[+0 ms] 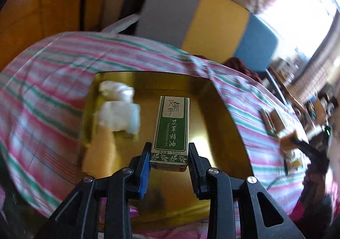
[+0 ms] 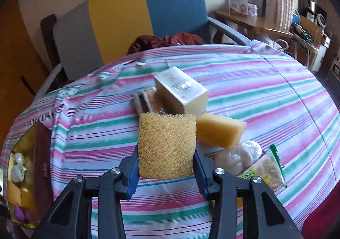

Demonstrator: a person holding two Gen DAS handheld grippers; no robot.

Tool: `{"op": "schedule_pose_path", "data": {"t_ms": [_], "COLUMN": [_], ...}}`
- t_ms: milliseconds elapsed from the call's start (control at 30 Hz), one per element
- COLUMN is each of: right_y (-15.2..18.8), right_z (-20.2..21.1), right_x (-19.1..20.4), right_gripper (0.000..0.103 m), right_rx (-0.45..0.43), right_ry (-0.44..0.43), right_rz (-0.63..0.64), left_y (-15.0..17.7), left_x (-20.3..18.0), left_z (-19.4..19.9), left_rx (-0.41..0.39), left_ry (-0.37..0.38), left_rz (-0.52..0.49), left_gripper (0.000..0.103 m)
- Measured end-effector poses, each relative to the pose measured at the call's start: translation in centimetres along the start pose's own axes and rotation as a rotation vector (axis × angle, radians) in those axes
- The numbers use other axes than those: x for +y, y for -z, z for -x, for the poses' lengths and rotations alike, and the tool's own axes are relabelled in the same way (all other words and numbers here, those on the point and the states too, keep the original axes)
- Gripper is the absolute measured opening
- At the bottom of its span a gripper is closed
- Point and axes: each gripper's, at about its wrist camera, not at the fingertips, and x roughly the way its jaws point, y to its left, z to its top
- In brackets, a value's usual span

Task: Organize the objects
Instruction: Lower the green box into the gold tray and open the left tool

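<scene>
Green-and-white essential oil box [image 1: 171,130], printed "ESSENTIAL OIL" and "10ml", is clamped in my left gripper [image 1: 169,156] above the golden tray [image 1: 225,120]; my right gripper [image 2: 166,164] squeezes a yellow sponge [image 2: 166,145] over the striped cloth [image 2: 265,94].

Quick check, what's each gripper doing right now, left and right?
Left gripper: closed on the green essential oil box, over the gold tray.
Right gripper: closed on a yellow sponge.

Black left claw [image 1: 169,155], blue pads, silver screws.
</scene>
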Motion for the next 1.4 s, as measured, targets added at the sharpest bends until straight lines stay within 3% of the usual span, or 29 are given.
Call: {"op": "schedule_pose_path", "data": {"t_ms": [233, 400, 567, 900, 1033, 1167, 1400], "right_y": [0.2, 0.2, 0.0, -0.1, -0.2, -0.1, 0.1], "right_z": [0.4, 0.7, 0.8, 1.2, 1.1, 0.9, 1.4], "right_x": [2.0, 2.1, 2.3, 2.3, 2.2, 2.0, 2.4], "right_gripper": [0.044, 0.044, 0.044, 0.044, 0.044, 0.044, 0.044], "right_rx": [-0.016, -0.029, -0.038, -0.052, -0.050, -0.044, -0.056], "right_ry": [-0.051, -0.063, -0.076, -0.091, -0.091, -0.088, -0.139], "right_rz": [0.077, 0.083, 0.091, 0.092, 0.091, 0.088, 0.103], "left_y": [-3.3, -5.8, -6.4, -7.4, -7.3, -7.2, -5.8], "left_x": [0.7, 0.4, 1.0, 0.7, 0.4, -0.1, -1.2], "left_z": [-3.1, -7.3, -11.0, -14.4, -14.3, -13.3, -7.9], "left_rx": [0.005, 0.017, 0.088, 0.115, 0.118, 0.090, 0.001], "left_ry": [-0.028, -0.126, -0.199, -0.279, -0.294, -0.286, -0.223], "left_rz": [0.083, 0.096, 0.119, 0.101, 0.085, 0.060, -0.003], "left_gripper": [0.033, 0.033, 0.033, 0.033, 0.035, 0.049, 0.050]}}
